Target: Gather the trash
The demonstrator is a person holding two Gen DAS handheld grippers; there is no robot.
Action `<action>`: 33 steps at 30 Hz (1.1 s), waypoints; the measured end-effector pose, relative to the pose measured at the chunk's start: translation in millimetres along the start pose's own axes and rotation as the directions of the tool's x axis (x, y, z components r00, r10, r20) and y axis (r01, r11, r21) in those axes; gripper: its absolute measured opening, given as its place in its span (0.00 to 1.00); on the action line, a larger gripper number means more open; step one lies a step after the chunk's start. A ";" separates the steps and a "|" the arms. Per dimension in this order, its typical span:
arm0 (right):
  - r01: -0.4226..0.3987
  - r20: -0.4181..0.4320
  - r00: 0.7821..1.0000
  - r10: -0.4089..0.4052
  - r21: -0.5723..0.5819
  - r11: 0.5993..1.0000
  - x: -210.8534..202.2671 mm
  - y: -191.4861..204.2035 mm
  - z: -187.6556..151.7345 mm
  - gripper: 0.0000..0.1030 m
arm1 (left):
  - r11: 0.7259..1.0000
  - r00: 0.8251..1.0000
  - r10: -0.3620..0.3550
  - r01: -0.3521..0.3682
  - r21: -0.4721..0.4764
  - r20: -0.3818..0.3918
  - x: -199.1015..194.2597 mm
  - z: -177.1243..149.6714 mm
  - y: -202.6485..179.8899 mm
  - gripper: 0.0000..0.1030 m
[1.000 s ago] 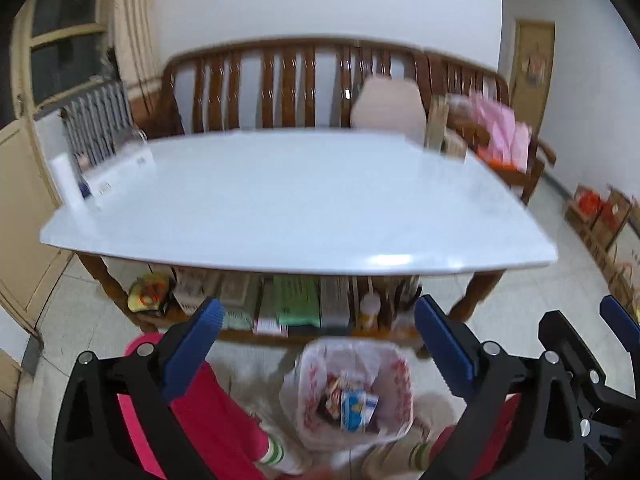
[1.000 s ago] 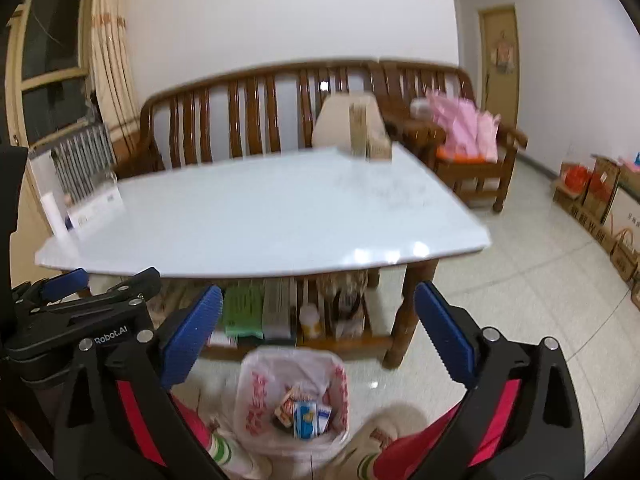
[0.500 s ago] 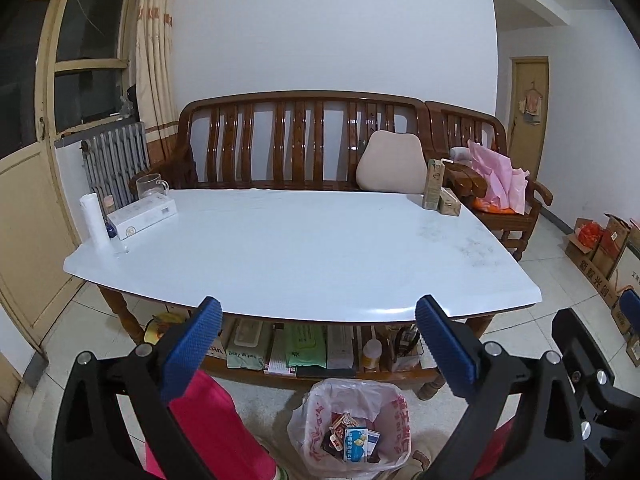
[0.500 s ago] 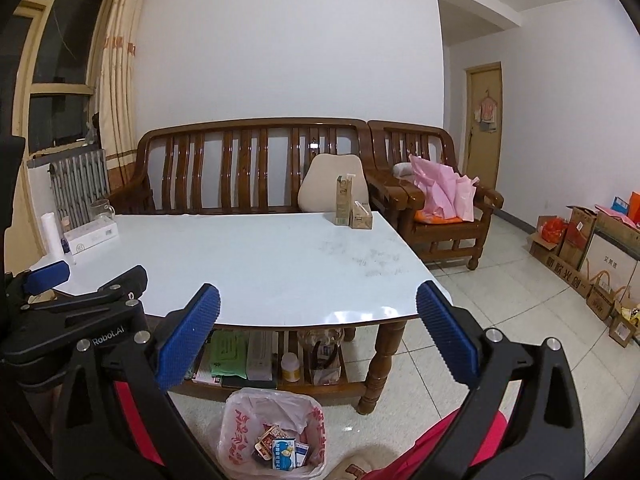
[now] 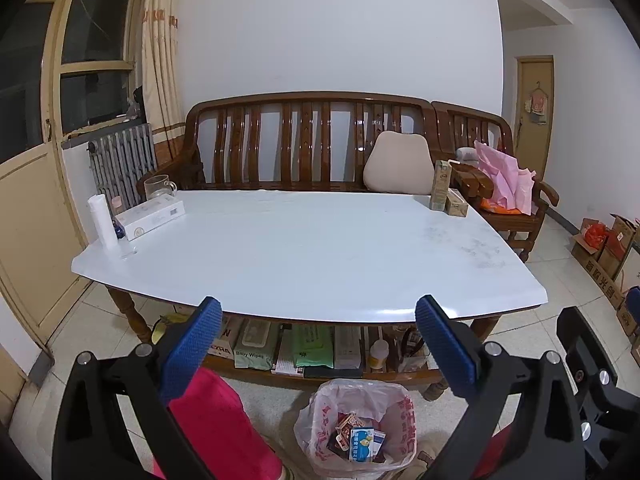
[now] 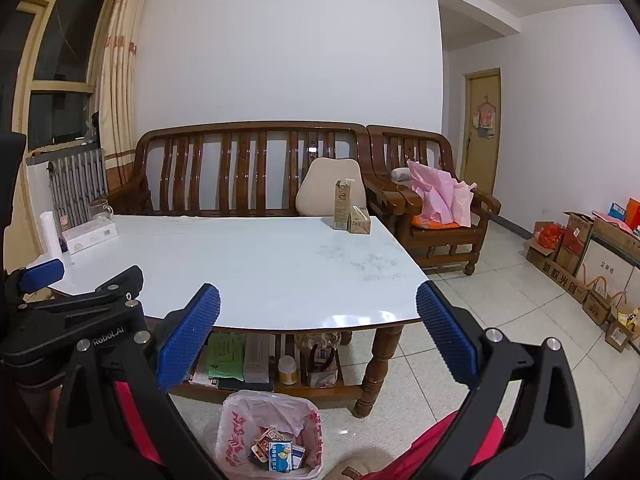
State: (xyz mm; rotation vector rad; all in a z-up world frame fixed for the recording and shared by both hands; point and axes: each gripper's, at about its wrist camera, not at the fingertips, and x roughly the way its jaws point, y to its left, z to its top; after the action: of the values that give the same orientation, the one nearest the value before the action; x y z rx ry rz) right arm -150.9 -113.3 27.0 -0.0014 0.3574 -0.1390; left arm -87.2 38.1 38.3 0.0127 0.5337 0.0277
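Left tongs [image 5: 318,344] and right tongs [image 6: 318,334]: both spread wide, empty, above the bin [image 5: 356,426]; wrappers [image 5: 358,438] inside; desk [image 5: 304,248] ahead

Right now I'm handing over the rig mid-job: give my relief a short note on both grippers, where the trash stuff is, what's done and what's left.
Left gripper: open, empty, held above the floor in front of the table.
Right gripper: open, empty, beside the left.
Trash bag: on the floor at the table's near edge, open, already holding several small wrappers and cartons.
Done: some trash is bagged.
Left, probably: the upright carton and small box at the table's far right corner. The white box, roll and glass mug at the far left may not be trash; check first.
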 end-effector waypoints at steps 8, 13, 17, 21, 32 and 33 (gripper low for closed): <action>-0.002 0.001 1.000 0.002 -0.002 1.000 -0.4 0.0 1.4 0.93 | 1.000 1.000 0.011 -0.011 0.005 0.010 -2.7 0.9 0.0 0.92; -0.003 0.000 1.000 0.003 -0.002 1.000 -0.4 -0.1 1.2 0.93 | 1.000 1.000 0.011 -0.011 0.005 0.009 -3.0 1.1 0.1 0.92; -0.001 0.001 1.000 0.001 -0.002 1.000 -0.6 0.3 1.3 0.93 | 1.000 1.000 0.010 -0.010 0.005 0.010 -2.8 0.8 0.0 0.92; -0.001 0.001 1.000 0.001 -0.002 1.000 -1.3 0.4 1.4 0.93 | 1.000 1.000 0.016 -0.016 0.005 0.010 -3.5 1.1 0.9 0.92; 0.000 0.001 1.000 0.000 -0.004 1.000 -1.2 0.5 2.2 0.93 | 1.000 1.000 0.013 -0.013 0.003 0.005 -4.1 0.7 1.9 0.92; 0.000 0.001 1.000 0.000 -0.004 1.000 -1.2 0.5 2.3 0.93 | 1.000 1.000 0.014 -0.014 0.003 0.006 -3.9 0.3 1.9 0.92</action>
State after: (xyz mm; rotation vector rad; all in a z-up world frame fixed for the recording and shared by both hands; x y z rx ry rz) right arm -151.2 -112.6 29.6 -0.0057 0.3565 -0.1386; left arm -90.4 39.9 40.6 0.0193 0.5278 0.0407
